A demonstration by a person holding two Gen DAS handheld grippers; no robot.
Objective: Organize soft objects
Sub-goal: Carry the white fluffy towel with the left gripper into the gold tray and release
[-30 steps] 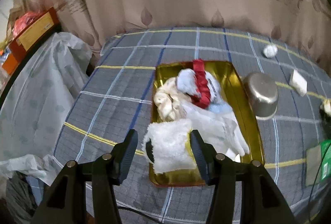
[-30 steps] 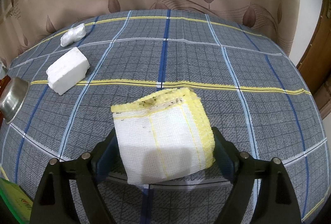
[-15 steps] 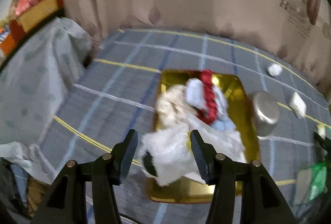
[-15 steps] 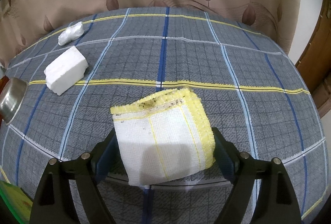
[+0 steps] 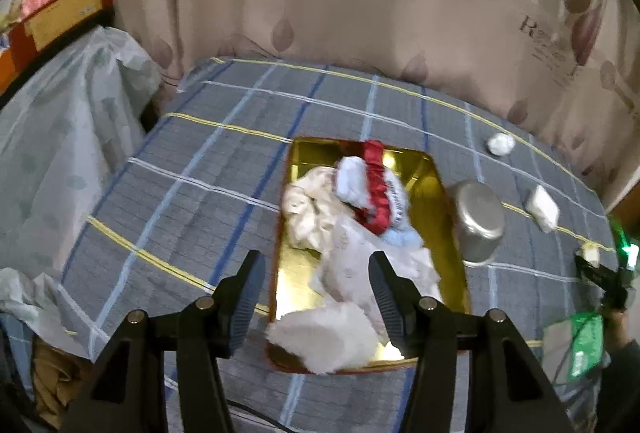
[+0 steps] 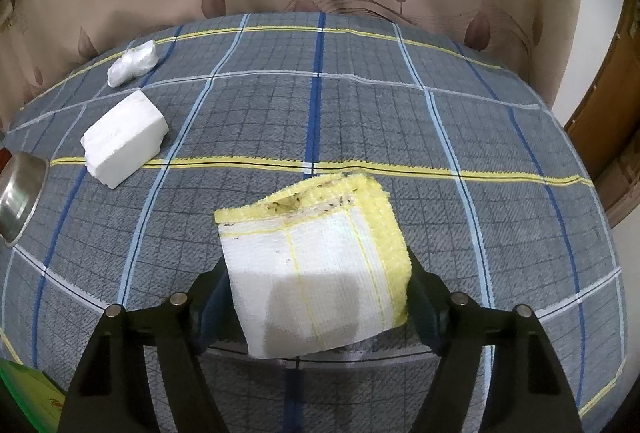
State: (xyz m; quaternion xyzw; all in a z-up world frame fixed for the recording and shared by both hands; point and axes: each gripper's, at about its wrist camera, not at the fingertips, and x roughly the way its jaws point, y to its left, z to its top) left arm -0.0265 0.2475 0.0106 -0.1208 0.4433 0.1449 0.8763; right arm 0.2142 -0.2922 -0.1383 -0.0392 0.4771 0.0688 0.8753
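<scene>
Left gripper hangs spread wide over the gold tray; right gripper apparently clamps the folded towel.

Steel bowl — cut by frame edge

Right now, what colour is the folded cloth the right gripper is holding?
The folded cloth is white with yellow edges and thin yellow stripes, clearest in the right wrist view.

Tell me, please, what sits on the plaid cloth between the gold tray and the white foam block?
In the left wrist view, a steel bowl lies between the gold tray and the white foam block, close beside the tray's right rim.
</scene>
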